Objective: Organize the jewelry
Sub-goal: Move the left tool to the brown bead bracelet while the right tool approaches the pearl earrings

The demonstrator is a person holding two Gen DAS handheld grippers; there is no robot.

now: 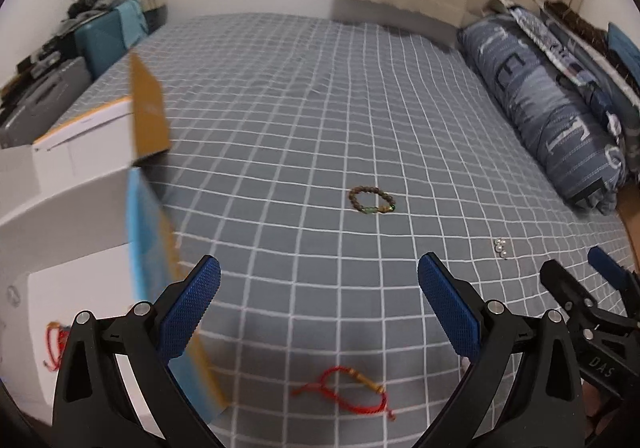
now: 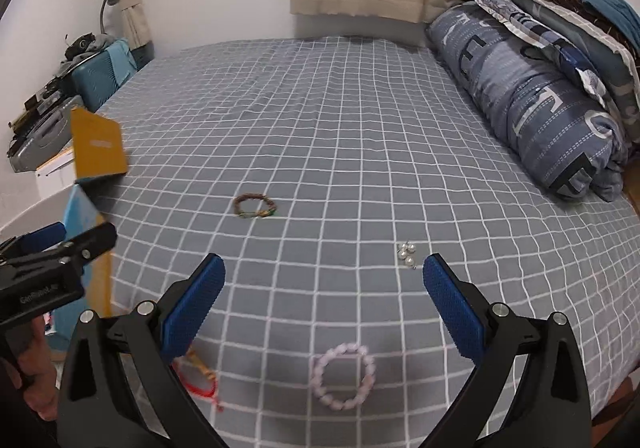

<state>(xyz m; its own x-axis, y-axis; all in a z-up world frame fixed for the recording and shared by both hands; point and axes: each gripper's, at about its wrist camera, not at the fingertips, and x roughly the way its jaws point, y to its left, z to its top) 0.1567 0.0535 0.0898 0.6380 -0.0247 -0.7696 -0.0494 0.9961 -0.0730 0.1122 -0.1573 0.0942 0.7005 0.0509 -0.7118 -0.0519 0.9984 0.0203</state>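
Jewelry lies on a grey checked bedsheet (image 1: 304,120). A red cord bracelet (image 1: 344,392) lies just in front of my open, empty left gripper (image 1: 320,300); it also shows in the right wrist view (image 2: 200,380). A pink bead bracelet (image 2: 344,376) lies under my open, empty right gripper (image 2: 324,300). A brown bead bracelet (image 1: 372,200) lies farther out, also in the right wrist view (image 2: 256,206). Small pearl earrings (image 2: 408,254) sit near the right fingertip, also in the left wrist view (image 1: 501,247). An open white box (image 1: 60,208) with yellow and blue flaps stands at left and holds another red cord (image 1: 54,344).
A rolled blue quilt (image 2: 532,96) and stacked bedding line the right side of the bed. A teal case (image 1: 108,36), a grey case and a desk lamp stand beyond the bed's left edge. Curtains hang at the back wall.
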